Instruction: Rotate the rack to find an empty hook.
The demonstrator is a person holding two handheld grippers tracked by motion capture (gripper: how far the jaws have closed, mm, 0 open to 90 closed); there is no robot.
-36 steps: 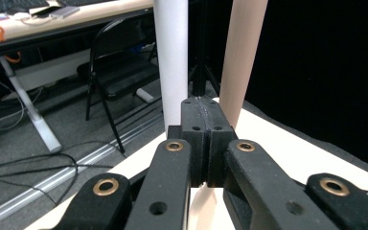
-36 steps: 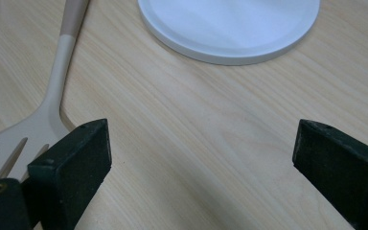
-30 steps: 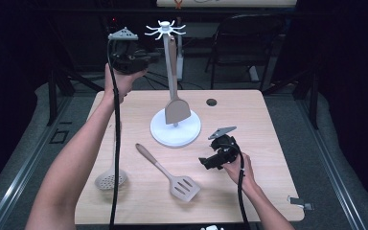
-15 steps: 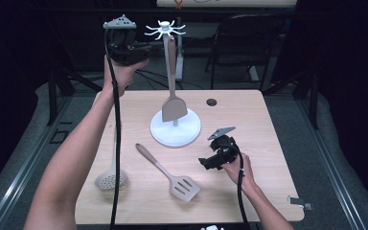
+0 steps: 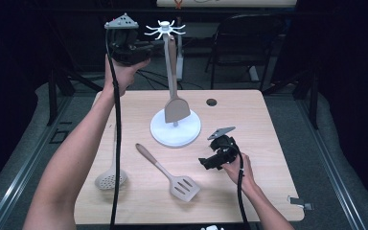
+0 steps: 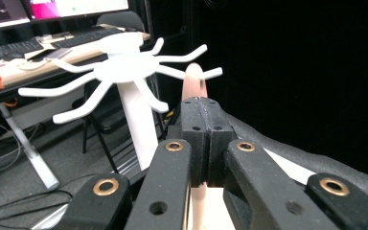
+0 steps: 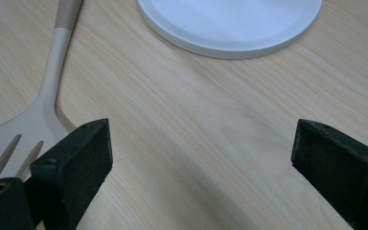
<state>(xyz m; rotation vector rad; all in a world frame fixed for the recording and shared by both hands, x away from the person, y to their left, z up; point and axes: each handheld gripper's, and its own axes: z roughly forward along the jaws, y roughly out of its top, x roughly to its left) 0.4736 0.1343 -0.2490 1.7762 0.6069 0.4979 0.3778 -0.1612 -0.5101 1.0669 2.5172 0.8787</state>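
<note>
Fingers left gripper (image 6: 202,143): clamped on spatula (image 6: 194,79) | right gripper (image 7: 201,163): wide apart, empty

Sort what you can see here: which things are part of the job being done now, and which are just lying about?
In the job:
left gripper, shut on the solid turner's handle
solid turner, hanging by the rack's top
white utensil rack

Lying about:
slotted turner on the table
skimmer spoon
right gripper, open, resting on the table
</note>
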